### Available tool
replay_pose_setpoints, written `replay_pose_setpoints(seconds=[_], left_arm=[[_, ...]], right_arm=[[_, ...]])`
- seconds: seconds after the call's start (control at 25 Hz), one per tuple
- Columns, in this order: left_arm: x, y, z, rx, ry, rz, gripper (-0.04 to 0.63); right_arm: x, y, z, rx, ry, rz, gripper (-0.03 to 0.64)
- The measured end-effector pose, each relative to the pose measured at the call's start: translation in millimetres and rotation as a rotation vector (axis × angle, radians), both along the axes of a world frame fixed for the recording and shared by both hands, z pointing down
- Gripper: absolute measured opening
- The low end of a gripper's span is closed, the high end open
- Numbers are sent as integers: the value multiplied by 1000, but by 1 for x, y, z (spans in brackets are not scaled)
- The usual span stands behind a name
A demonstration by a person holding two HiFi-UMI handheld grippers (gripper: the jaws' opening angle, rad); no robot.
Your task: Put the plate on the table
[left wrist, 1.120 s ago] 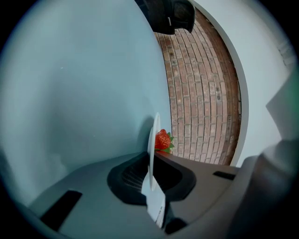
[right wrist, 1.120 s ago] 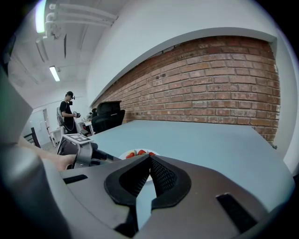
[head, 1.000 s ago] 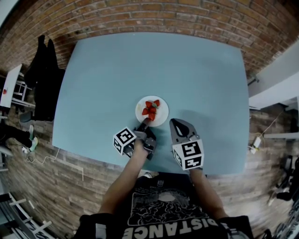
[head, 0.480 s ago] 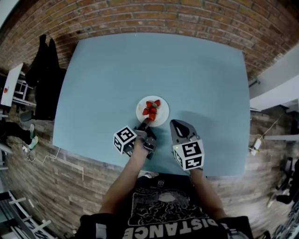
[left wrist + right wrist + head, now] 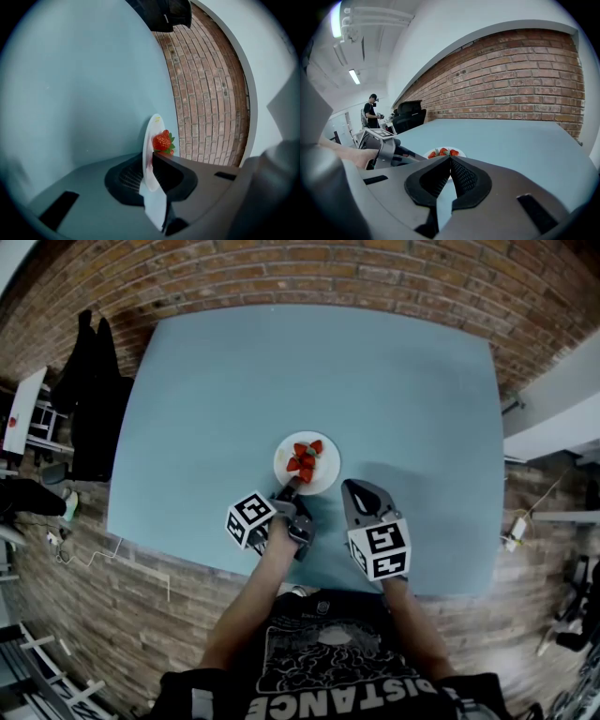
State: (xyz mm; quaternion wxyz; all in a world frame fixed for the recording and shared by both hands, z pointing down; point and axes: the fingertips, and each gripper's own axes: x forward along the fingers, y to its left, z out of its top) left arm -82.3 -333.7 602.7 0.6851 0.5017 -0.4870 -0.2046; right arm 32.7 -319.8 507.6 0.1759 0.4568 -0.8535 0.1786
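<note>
A small white plate (image 5: 322,476) with red strawberries (image 5: 304,457) rests on the pale blue table (image 5: 309,362), near its front edge. My left gripper (image 5: 291,488) holds the plate's near rim. In the left gripper view the plate (image 5: 151,154) stands edge-on between the pads, a strawberry (image 5: 161,140) on its right side. The jaws of the left gripper (image 5: 151,169) are opening while the pads still touch the rim. My right gripper (image 5: 355,487) hovers just right of the plate, shut and empty. In the right gripper view the gripper's (image 5: 450,160) tips meet in front of the plate (image 5: 445,152).
A black jacket (image 5: 89,399) hangs over a chair left of the table, with a white desk (image 5: 19,413) beyond it. Brick floor surrounds the table. A person (image 5: 371,110) stands far back in the room.
</note>
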Motion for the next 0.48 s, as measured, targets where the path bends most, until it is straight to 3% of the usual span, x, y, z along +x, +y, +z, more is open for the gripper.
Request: replay_pose_setpoints(seconds=[0.28, 0.48], left_arm=[[-4, 0, -4, -14, -40, 10, 82], [-1, 3, -9, -18, -42, 30, 179]], right_arm=[[-1, 0, 2, -5, 0, 1, 8], [-3, 0, -2, 6, -7, -2, 8]])
